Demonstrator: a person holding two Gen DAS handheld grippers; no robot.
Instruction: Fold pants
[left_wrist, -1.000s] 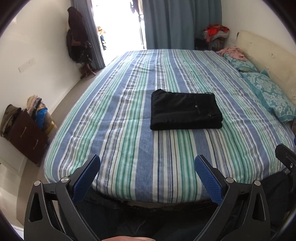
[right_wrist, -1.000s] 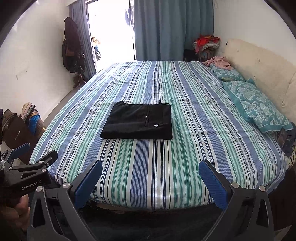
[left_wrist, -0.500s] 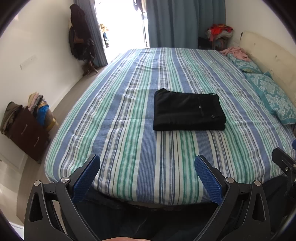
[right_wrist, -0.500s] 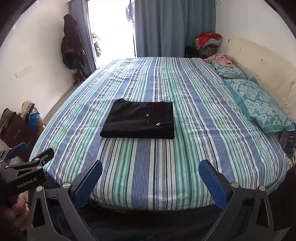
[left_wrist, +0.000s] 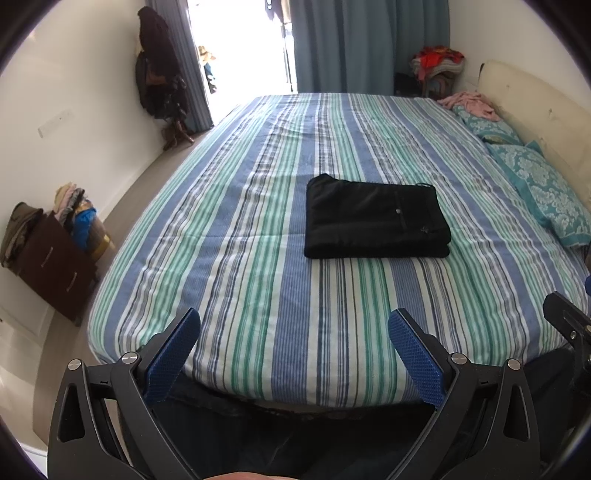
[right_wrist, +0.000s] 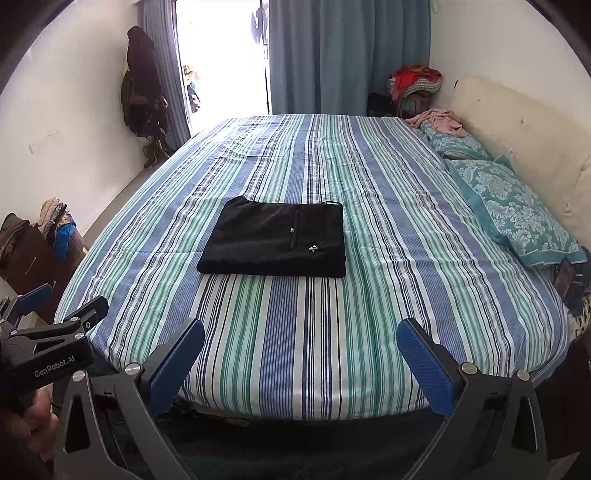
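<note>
The left gripper hangs with jaws spread wide, empty, its base cut off by the frame. The black pants lie folded mid-bed — striped cover bare all around (near edge included). The right gripper gapes empty too.

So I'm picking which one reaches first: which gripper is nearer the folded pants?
Hard to call. Both the left gripper and right gripper hover open, short of the pants.
</note>
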